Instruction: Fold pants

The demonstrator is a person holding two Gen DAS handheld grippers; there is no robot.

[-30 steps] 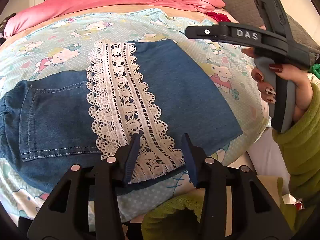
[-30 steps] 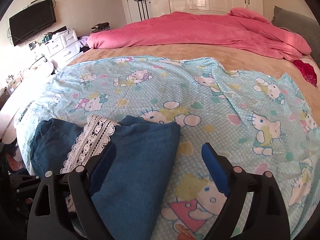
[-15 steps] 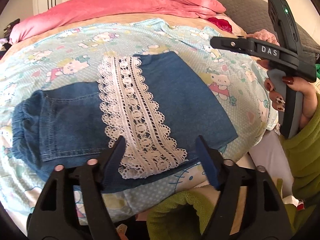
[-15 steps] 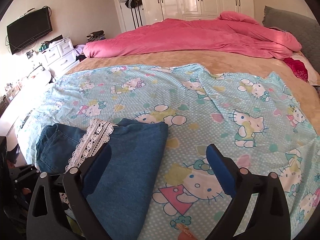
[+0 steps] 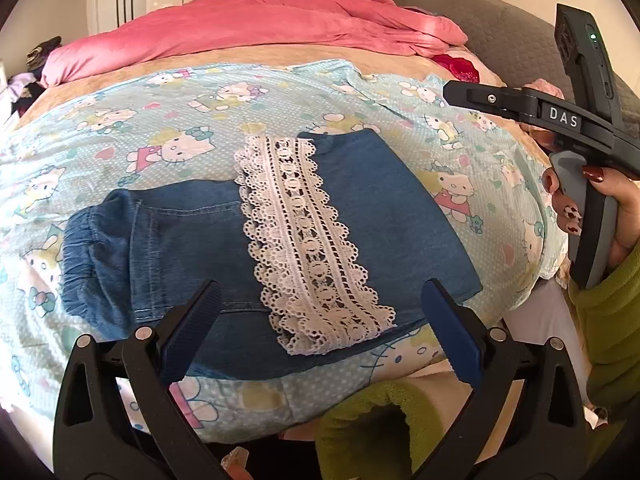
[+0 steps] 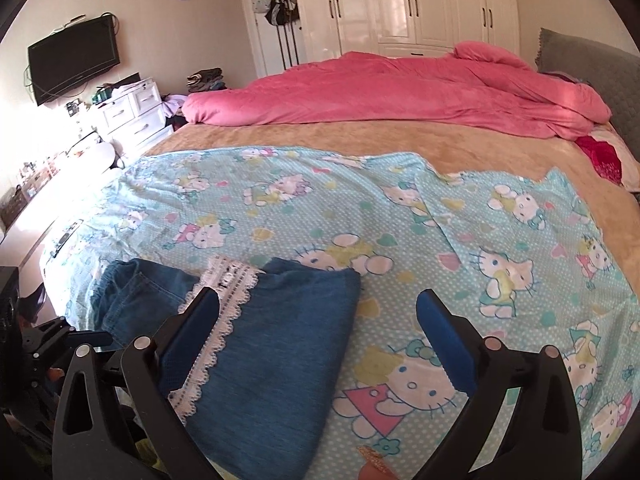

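Blue denim pants [image 5: 384,208] lie folded on a light blue cartoon-print sheet [image 5: 168,128] near the bed's front edge. A white lace hem band [image 5: 308,240] crosses the top of the fold. My left gripper [image 5: 320,304] hovers above the lace end, its jaws opening wide, with nothing pressed between the pads. The right gripper body [image 5: 568,120] shows at the right in a hand with painted nails. In the right wrist view the pants [image 6: 272,340] lie low at the left. My right gripper [image 6: 318,312] is open above their right edge, its jaws still widening, holding nothing.
A pink duvet [image 6: 392,88] is bunched along the far side of the bed on a tan blanket [image 6: 320,136]. A grey headboard [image 6: 584,64] is at the right. White drawers [image 6: 128,112], a wall television [image 6: 74,62] and wardrobes [image 6: 408,0] stand beyond. Green sleeves [image 5: 612,312] sit below.
The left jaws spread from narrow to wide and let go of the lace end. Both grippers rose and drew back from the pants; the right jaws widened slightly.
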